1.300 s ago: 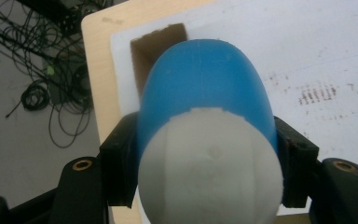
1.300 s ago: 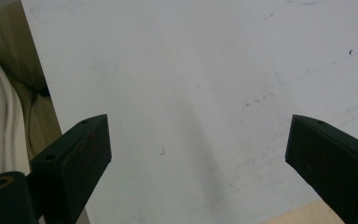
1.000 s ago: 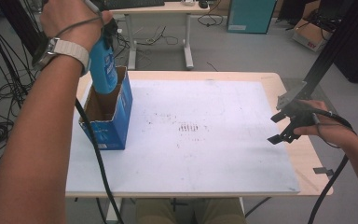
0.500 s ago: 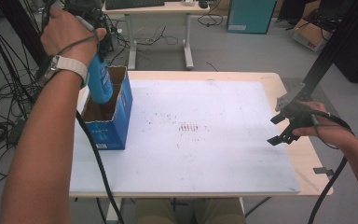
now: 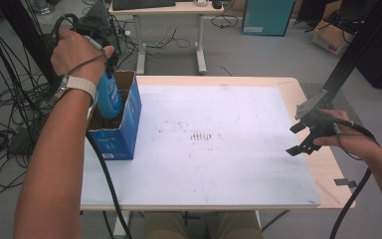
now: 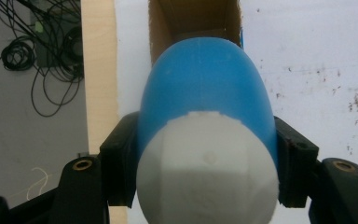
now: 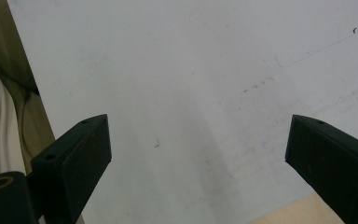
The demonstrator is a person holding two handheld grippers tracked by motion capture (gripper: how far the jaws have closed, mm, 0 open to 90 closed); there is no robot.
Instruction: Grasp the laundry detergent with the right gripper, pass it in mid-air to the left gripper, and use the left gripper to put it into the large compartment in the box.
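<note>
The left gripper (image 5: 102,55) clamps the blue bottle (image 5: 109,96), half inside the open box (image 5: 124,129). Lower it straight, clear of the cardboard walls. The right gripper (image 5: 303,130) rests open-fingered over the bench (image 5: 229,164).

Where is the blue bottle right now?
In the high view, the blue bottle is at the table's left side, held in the left gripper and partly down inside the open blue cardboard box.

- A lab or workshop room.
- Bundles of black cables (image 5: 2,107) sprawl over the grey floor (image 5: 258,55).
- A black metal frame (image 5: 350,55) stands beside the table (image 5: 219,79).
- A desk with a keyboard (image 5: 142,4) stands behind, near a cardboard box (image 5: 328,37).
</note>
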